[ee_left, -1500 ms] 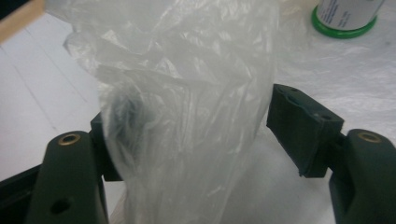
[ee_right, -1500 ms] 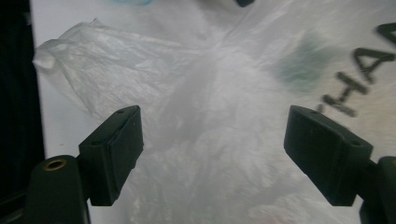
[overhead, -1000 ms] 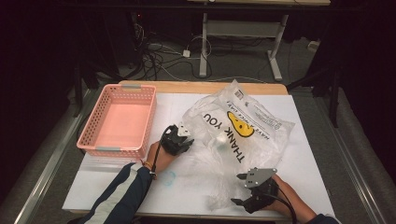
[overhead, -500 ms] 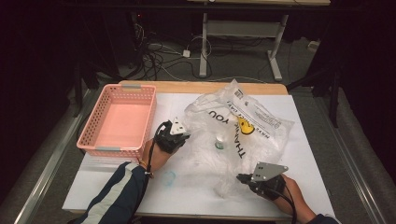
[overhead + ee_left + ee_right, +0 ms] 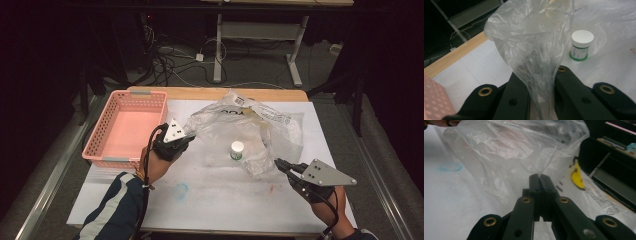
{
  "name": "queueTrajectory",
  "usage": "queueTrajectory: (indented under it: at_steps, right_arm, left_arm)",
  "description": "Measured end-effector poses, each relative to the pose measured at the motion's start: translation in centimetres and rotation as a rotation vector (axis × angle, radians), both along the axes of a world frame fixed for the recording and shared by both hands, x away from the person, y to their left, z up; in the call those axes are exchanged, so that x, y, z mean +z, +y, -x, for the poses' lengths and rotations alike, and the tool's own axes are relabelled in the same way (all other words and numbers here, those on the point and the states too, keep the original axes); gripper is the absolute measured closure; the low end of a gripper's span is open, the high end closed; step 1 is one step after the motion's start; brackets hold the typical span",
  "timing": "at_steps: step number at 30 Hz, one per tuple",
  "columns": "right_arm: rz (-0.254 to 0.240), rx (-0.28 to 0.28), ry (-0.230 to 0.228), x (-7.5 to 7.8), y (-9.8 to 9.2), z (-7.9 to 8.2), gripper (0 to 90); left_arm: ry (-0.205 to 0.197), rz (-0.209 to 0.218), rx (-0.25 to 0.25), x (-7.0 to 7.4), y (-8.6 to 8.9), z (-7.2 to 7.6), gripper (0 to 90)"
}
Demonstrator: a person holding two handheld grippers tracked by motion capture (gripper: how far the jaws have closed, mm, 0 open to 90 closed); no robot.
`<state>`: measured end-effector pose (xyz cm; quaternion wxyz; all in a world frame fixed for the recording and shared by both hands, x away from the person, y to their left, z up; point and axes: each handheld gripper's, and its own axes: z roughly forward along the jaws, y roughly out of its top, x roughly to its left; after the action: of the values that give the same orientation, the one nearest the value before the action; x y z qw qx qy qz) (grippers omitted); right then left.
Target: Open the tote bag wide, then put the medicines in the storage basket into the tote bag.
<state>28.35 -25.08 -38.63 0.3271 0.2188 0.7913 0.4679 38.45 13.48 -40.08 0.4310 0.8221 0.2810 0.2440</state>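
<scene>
Now my left gripper [image 5: 186,136] and right gripper [image 5: 280,163] each pinch the clear plastic bag [image 5: 235,130], lifted mid-table; a white-capped jar [image 5: 237,150] stands inside, the pink basket [image 5: 125,127] just left.

Both arms reach over the table, the left gripper [image 5: 186,134] and right gripper [image 5: 278,162] each clamped tight, raised and pointing inward.

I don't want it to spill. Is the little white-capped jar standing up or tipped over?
Standing up. The jar sits on its base on the white table, cap on top, behind the clear plastic bag.
</scene>
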Motion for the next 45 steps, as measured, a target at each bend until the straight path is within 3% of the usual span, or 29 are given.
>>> queueTrajectory:
  at_steps: [2,10,16,34,45]
  right_arm:
    - [-0.01,-0.013,-0.008,0.2,-0.1,-0.2,90.0]
    - [-0.033,-0.088,-0.052,0.7,-0.2,-2.5,90.0]
    - [-0.053,-0.115,-0.057,1.1,-0.1,-4.4,90.0]
    - [-0.065,-0.099,-0.072,2.1,1.2,-6.4,90.0]
    - [-0.087,-0.054,-0.113,3.7,2.8,-7.2,90.0]
  left_arm:
    - [-0.018,-0.009,0.004,0.1,0.1,-0.1,87.6]
    - [-0.017,0.023,0.012,-0.2,-0.3,-1.5,87.6]
    - [-0.039,0.038,0.016,0.2,0.5,-1.3,87.7]
    - [-0.091,0.036,0.044,1.4,2.3,0.1,87.7]
    - [-0.151,0.083,0.082,3.4,4.5,1.4,87.7]
